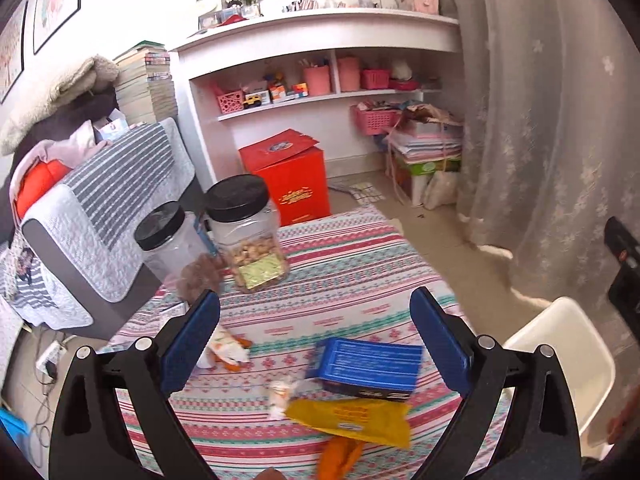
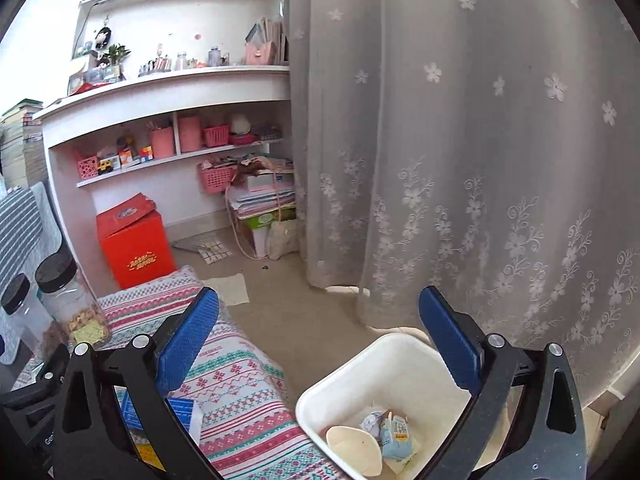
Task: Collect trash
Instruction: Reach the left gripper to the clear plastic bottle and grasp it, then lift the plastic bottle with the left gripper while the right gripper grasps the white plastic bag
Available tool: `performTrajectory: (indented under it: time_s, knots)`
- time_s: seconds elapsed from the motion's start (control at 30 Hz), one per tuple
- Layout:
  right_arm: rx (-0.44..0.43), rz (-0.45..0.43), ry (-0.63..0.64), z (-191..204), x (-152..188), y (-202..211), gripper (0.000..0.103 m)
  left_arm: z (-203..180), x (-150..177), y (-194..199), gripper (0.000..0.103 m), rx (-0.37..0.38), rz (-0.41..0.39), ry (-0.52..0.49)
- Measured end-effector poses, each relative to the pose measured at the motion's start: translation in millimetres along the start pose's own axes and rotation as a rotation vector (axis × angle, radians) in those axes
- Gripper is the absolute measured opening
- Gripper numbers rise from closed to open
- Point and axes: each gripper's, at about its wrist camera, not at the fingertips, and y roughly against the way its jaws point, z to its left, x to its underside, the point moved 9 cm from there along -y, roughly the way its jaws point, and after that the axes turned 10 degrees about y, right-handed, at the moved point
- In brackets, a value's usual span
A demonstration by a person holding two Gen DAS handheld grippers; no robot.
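Now both hand-held grippers are spread, holding nothing — left hand-held gripper (image 1: pixel 316 340) above the blue box (image 1: pixel 368 368) and yellow wrapper (image 1: pixel 352 420) on the worktop (image 1: pixel 352 264); right hand-held gripper (image 2: pixel 320 340) above the white trash bin (image 2: pixel 384 376), at its 5 o'clock.

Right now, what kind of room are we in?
Probably a child's bedroom or playroom: white shelves with books, toys and pink baskets, a flowered curtain, and a patterned cloth with jars.

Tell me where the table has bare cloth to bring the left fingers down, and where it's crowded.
Bare striped tablecloth runs from the nut jar down to the blue box. The near edge is crowded: blue box, yellow wrapper, small crumpled wrapper and orange-white wrapper.
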Motion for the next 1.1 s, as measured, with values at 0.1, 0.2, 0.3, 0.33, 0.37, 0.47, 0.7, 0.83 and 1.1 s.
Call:
performTrajectory:
  time_s: [0.1, 0.2, 0.3, 0.33, 0.37, 0.47, 0.7, 0.83, 1.1]
  knots:
    - [-0.036, 0.024, 0.035, 23, 5, -4, 0.096, 35, 4, -25, 0.093, -0.102, 0.015, -0.075]
    - [-0.066, 0.041, 0.067, 43, 9, -7, 0.096, 65, 17, -62, 0.093, -0.178, 0.126, -0.266]
    - [-0.087, 0.053, 0.103, 58, 13, -9, 0.096, 102, 43, -95, 0.093, -0.237, 0.249, -0.456]
    - [-0.093, 0.058, 0.115, 62, 14, -10, 0.096, 114, 53, -105, 0.093, -0.238, 0.292, -0.497]
    - [-0.100, 0.063, 0.127, 66, 16, -12, 0.096, 125, 64, -114, 0.093, -0.236, 0.333, -0.529]
    - [-0.106, 0.088, 0.153, 74, 21, -17, 0.096, 151, 90, -141, 0.093, -0.241, 0.441, -0.660]
    - [-0.113, 0.117, 0.188, 81, 28, -23, 0.096, 172, 129, -173, 0.089, -0.208, 0.589, -0.850]
    - [-0.131, 0.143, 0.186, 79, 32, -26, 0.096, 181, 128, -168, 0.073, -0.141, 0.584, -0.614]
    - [-0.202, 0.191, 0.158, 80, 37, -26, 0.096, 179, 94, -78, 0.067, 0.079, 0.464, -0.099]
